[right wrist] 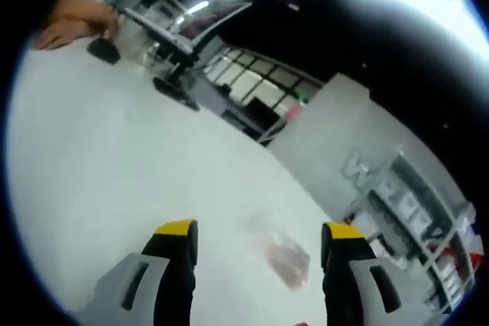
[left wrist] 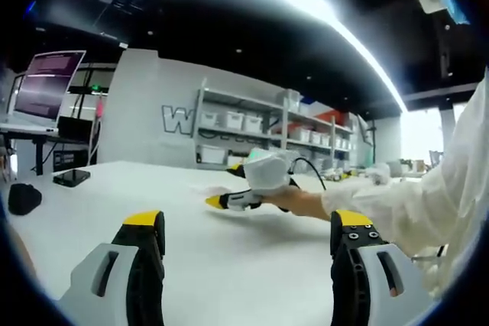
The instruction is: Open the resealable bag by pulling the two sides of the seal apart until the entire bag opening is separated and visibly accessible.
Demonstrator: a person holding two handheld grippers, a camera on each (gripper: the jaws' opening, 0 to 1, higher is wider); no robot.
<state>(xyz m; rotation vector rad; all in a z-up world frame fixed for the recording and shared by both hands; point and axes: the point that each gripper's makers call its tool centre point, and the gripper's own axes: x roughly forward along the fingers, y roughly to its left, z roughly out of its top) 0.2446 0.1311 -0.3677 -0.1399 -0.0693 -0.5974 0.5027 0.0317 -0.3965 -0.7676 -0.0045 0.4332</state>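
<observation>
The resealable bag [right wrist: 280,256] is clear with something pinkish inside. It lies flat on the white table [right wrist: 114,158], just ahead of my right gripper [right wrist: 260,231] and between its yellow-tipped jaws, which stand wide apart and hold nothing. In the left gripper view, my left gripper [left wrist: 247,221] hovers low over the table [left wrist: 229,265], open and empty. Farther ahead there, a hand in a white sleeve [left wrist: 412,196] holds the right gripper [left wrist: 218,201] close to the tabletop. A faint clear patch, probably the bag [left wrist: 208,189], lies by its tips.
A laptop [left wrist: 47,82] stands on a desk at the far left, with a black lump [left wrist: 23,198] and a flat black device [left wrist: 72,177] on the table near it. Shelves with white bins [left wrist: 267,131] line the back wall. Another person's hand [right wrist: 72,20] rests beside a black object [right wrist: 103,50].
</observation>
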